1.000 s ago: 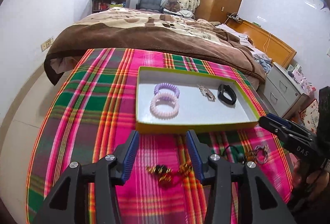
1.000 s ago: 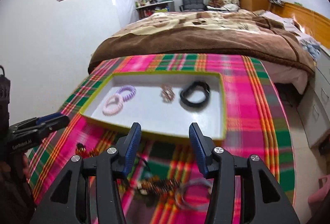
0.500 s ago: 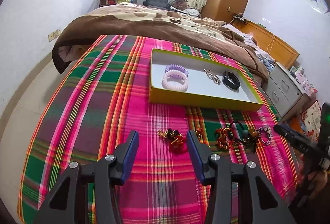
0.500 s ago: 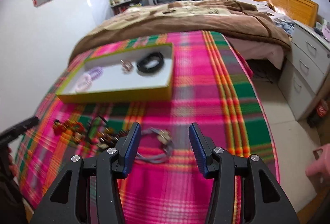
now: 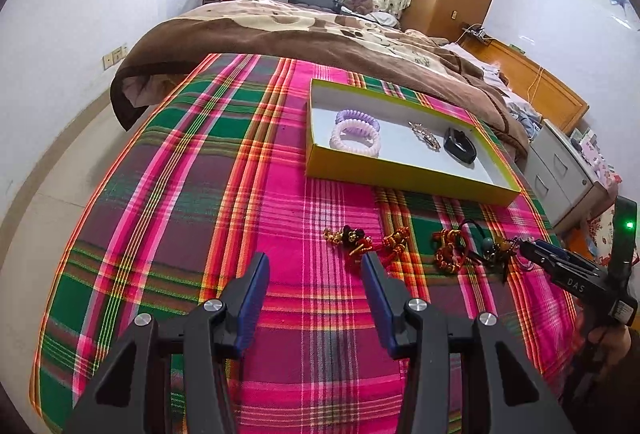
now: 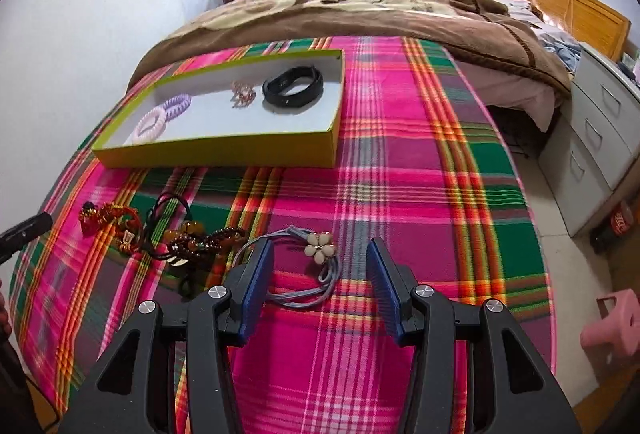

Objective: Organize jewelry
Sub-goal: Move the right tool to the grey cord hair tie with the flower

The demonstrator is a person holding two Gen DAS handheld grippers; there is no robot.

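A yellow-green tray on the plaid cloth holds a purple coil band, a pale pink coil band, a small gold clip and a black wristband. Loose red and gold trinkets and amber beads lie in front of the tray. My left gripper is open, just left of the trinkets. My right gripper is open over a grey cord with a cream flower, not touching it.
The plaid cloth covers a table with a bed and brown blanket behind it. White drawers stand at the right and a pink stool sits on the floor. A hand holds the right gripper's body at the far right.
Both grippers pulled back from the tray and sank toward the loose jewelry in front of it. The right one swung right until the flower cord lay between its open fingers.
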